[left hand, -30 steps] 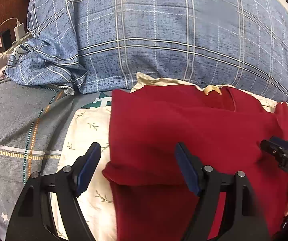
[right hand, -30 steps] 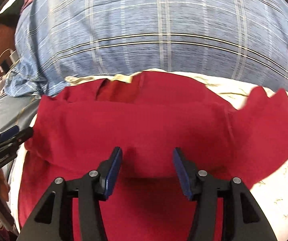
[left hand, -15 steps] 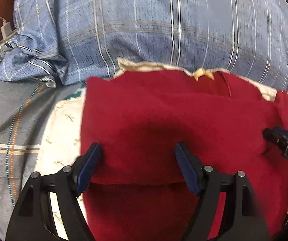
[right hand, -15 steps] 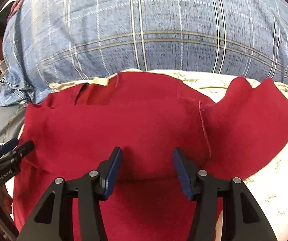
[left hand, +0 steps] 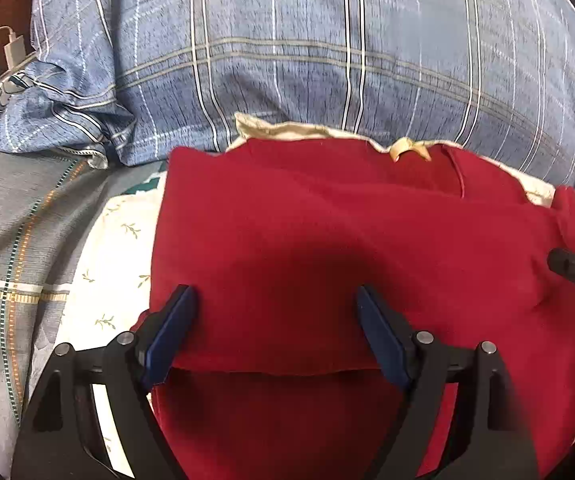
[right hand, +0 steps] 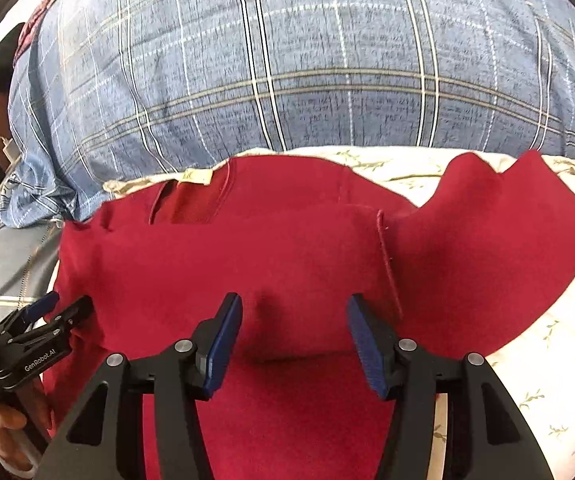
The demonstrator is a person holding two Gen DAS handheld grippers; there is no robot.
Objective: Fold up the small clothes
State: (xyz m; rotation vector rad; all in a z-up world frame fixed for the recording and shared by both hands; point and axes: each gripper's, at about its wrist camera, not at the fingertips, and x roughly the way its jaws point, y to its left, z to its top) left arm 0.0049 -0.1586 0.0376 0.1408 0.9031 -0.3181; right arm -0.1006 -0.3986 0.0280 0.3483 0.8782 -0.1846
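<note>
Change: left gripper (left hand: 275, 328) jaws have just been opened wider over the red shirt's (left hand: 327, 248) folded hem.
Right gripper (right hand: 293, 340): spread, nothing pinched.
Shirt: laid on floral cloth (right hand: 547, 360).
Beyond: blue plaid pillow (left hand: 327, 48).

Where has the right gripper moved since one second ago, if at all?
Yes. The right gripper went rightwards: the collar tag now sits further left in its view.
</note>
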